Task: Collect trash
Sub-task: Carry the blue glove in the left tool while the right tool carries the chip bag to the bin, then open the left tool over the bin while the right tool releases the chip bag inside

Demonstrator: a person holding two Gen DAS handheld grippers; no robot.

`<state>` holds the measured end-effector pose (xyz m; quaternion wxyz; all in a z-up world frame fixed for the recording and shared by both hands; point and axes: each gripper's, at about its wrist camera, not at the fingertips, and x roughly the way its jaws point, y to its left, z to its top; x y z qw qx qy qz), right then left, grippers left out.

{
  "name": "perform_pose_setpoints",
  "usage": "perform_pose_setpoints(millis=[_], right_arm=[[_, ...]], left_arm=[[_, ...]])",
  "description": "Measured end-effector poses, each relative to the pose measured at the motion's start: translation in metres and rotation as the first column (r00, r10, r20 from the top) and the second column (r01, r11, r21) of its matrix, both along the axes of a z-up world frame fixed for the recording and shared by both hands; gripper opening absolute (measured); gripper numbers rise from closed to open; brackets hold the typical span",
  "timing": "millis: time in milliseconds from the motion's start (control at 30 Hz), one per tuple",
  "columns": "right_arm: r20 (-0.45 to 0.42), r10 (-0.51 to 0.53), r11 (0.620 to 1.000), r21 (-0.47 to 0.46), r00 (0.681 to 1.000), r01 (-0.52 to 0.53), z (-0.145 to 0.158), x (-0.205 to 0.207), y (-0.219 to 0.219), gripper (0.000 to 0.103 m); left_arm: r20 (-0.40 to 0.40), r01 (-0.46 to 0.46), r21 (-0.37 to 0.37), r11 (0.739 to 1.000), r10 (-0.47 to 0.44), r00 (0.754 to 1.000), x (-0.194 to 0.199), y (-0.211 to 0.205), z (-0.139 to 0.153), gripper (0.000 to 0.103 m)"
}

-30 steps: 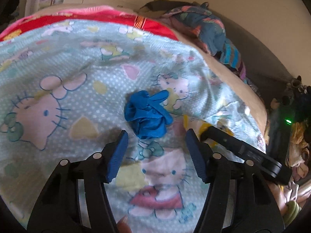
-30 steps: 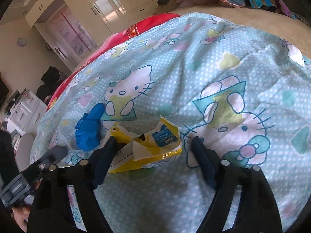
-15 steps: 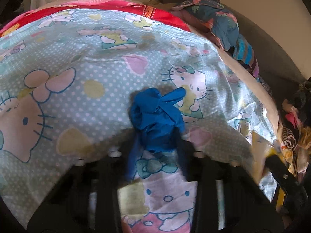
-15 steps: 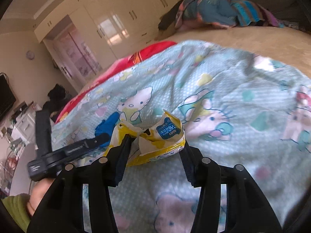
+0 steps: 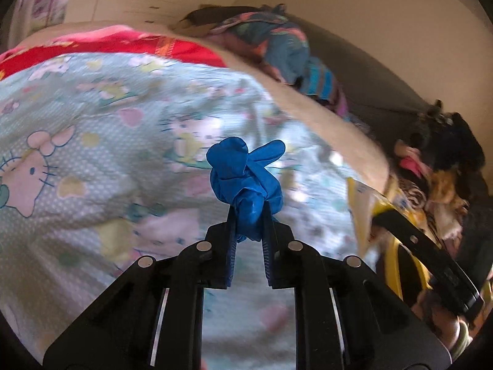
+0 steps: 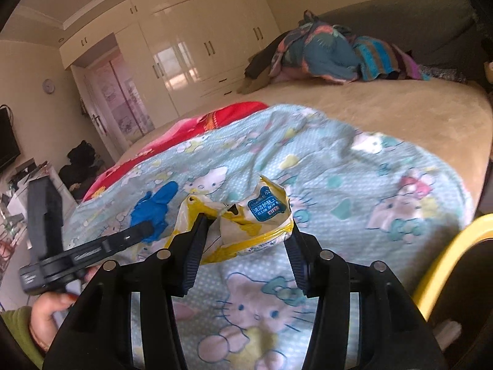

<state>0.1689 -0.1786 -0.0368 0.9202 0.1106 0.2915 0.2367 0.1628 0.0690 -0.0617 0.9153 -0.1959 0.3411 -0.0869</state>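
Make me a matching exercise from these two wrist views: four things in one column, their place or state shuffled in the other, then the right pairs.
Things:
1. blue glove
2. yellow wipes packet
3. cartoon-cat blanket
4. pile of clothes

Places or states:
A. spread over the bed
B. pinched in the left gripper
C. heaped at the far side of the bed
D. clamped in the right gripper

Pairs: 1-B, 2-D, 3-A, 4-C

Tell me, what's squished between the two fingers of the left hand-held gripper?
A crumpled blue glove sits pinched in the left hand-held gripper, whose jaws are closing; the left wrist view shows it.
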Motion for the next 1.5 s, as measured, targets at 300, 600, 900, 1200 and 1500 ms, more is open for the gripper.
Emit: perform_pose_setpoints(millis=[300,600,900,1200,1500], right_arm=[[-0.004,-0.091,0.996,-0.013,0.996,0.091,0.007,-0.018,-0.047,0.047],[0.0,-0.166,0.985,-0.042,0.986,0.166,0.012,-0.04,-0.087,0.047],[0.007,-0.262,0.963,-0.057,0.965,0.262,0.018,-0.062,-0.126,0.047],[0.001,-0.351,0.934,-0.068,0.936,0.351,0.018,-0.077,-0.162,0.047],[-0.034,-0.424,0.902,-0.102,0.905,0.419,0.006,-0.084,-0.193,0.048]], left_arm=[[0.053,0.092,0.022,0.996,-0.093,0.994,-0.02,-0.037,0.022,0.01],[0.107,0.176,0.039,0.984,-0.179,0.978,-0.031,-0.068,0.043,0.01],[0.147,0.259,0.056,0.964,-0.265,0.953,-0.044,-0.1,0.057,0.01],[0.157,0.338,0.082,0.938,-0.347,0.925,-0.057,-0.131,0.063,0.01],[0.139,0.42,0.111,0.901,-0.433,0.891,-0.066,-0.165,0.058,0.01]])
